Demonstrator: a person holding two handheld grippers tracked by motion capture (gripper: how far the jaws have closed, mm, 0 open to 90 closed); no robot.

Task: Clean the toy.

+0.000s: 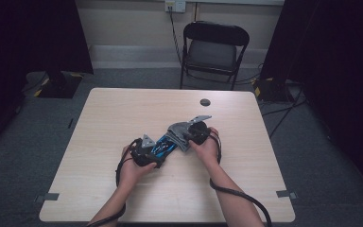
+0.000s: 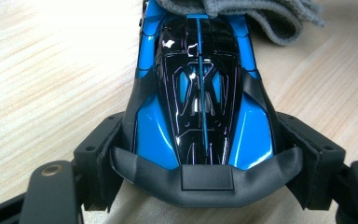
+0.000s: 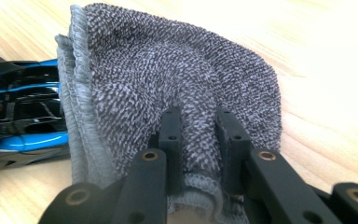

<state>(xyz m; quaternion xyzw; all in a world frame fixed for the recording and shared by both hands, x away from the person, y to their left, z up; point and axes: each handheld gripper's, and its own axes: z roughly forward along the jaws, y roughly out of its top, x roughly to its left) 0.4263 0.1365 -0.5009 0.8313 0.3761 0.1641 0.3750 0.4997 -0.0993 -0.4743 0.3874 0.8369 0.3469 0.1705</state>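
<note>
High view: the left gripper (image 1: 157, 153) is clamping the blue and black toy car (image 1: 164, 144) across its sides near the table's (image 1: 123, 113) centre. The right gripper (image 1: 189, 135) is pinching the grey cloth (image 1: 178, 132), which is lying over the car's far end.

Bare tabletop (image 1: 123, 113) all around, toy car (image 1: 163, 144) and grey cloth (image 1: 179, 132) mid-table, small dark disc (image 1: 205, 102) beyond

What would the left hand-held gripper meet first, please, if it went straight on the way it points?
Probably the grey towel draped over the far end of the blue and black toy car it grips.
</note>
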